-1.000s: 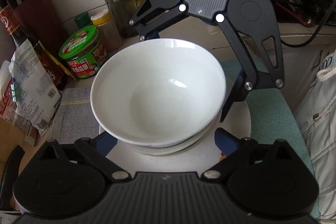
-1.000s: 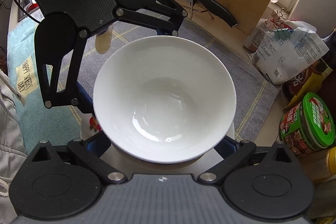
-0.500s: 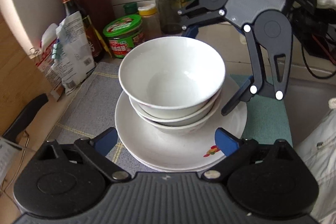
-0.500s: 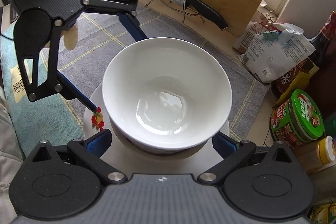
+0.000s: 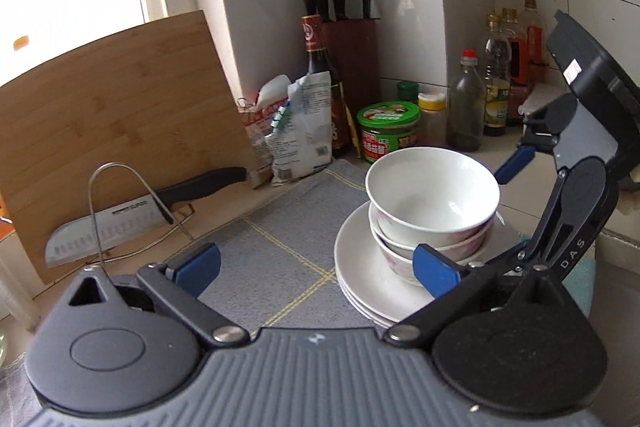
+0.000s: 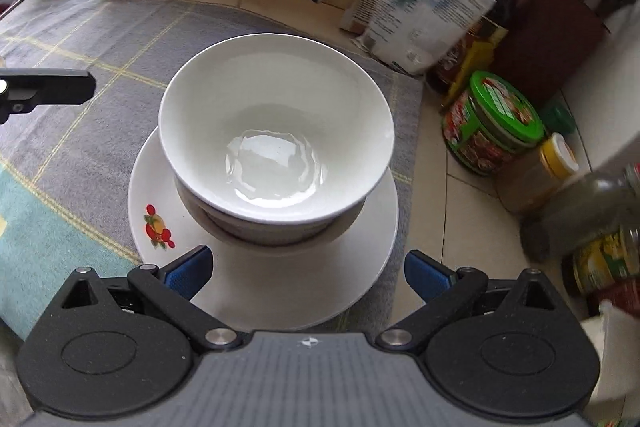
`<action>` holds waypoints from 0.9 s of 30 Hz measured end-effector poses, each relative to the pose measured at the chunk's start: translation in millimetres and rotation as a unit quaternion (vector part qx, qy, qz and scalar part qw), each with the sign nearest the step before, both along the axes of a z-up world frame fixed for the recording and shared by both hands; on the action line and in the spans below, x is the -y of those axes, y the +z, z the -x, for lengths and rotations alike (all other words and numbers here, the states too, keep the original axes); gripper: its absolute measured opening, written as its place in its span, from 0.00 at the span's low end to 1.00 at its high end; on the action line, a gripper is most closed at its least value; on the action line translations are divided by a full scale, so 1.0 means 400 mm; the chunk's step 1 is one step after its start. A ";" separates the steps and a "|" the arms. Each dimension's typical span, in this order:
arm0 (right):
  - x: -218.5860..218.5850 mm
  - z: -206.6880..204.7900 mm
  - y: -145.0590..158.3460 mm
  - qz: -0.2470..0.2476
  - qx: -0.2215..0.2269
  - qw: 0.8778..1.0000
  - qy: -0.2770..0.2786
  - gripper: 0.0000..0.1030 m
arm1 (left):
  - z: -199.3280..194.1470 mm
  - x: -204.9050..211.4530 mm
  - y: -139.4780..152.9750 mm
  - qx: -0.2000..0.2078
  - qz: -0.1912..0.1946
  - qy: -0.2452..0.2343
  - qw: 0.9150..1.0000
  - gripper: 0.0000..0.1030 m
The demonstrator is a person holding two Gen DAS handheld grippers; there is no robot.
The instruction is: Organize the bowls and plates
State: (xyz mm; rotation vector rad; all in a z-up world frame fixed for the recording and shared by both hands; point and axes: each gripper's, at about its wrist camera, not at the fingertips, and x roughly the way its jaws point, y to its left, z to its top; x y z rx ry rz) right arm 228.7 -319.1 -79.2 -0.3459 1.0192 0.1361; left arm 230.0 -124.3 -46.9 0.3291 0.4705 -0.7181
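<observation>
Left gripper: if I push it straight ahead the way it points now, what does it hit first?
Probably the grey mat, bare between the open left gripper fingers. The stacked bowls sit right of that line; depth is hard to judge.

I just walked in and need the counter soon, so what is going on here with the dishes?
A person is tidying dishes with two handheld grippers. Three white ceramic bowls sit nested on a stack of white plates, on a grey checked mat. The left gripper has just been opening, with nothing between its jaws, off to the stack's side. The right gripper hovers open at the plate's near edge, holding nothing.
</observation>
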 end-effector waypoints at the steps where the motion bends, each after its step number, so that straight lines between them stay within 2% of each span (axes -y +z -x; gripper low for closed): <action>1: -0.010 0.016 0.008 -0.007 0.006 0.999 -0.035 1.00 | 0.006 -0.009 0.002 0.000 -0.003 0.008 1.000 0.99; 4: -0.051 0.077 0.037 -0.022 0.039 0.991 -0.124 1.00 | 0.019 -0.039 0.012 -0.030 0.008 0.023 0.999 0.99; 7: -0.092 0.138 0.050 -0.024 0.055 0.974 -0.218 1.00 | 0.031 -0.069 0.024 -0.086 0.021 0.029 0.996 0.99; 9: -0.109 0.171 0.055 -0.035 0.051 0.961 -0.270 1.00 | 0.041 -0.073 0.029 -0.102 0.006 0.044 0.994 0.99; 12: -0.128 0.222 0.071 -0.059 0.055 0.943 -0.323 1.00 | 0.065 -0.076 0.039 -0.101 -0.019 0.052 0.993 0.99; 15: -0.144 0.265 0.091 -0.074 0.064 0.934 -0.345 1.00 | 0.095 -0.087 0.055 -0.105 -0.024 0.052 0.993 0.99; 19: -0.153 0.302 0.118 -0.085 0.078 0.929 -0.353 1.00 | 0.124 -0.088 0.080 -0.124 -0.028 0.068 0.990 0.99; 27: -0.140 0.341 0.157 -0.097 0.096 0.931 -0.338 1.00 | 0.165 -0.066 0.112 -0.137 -0.029 0.119 0.983 0.99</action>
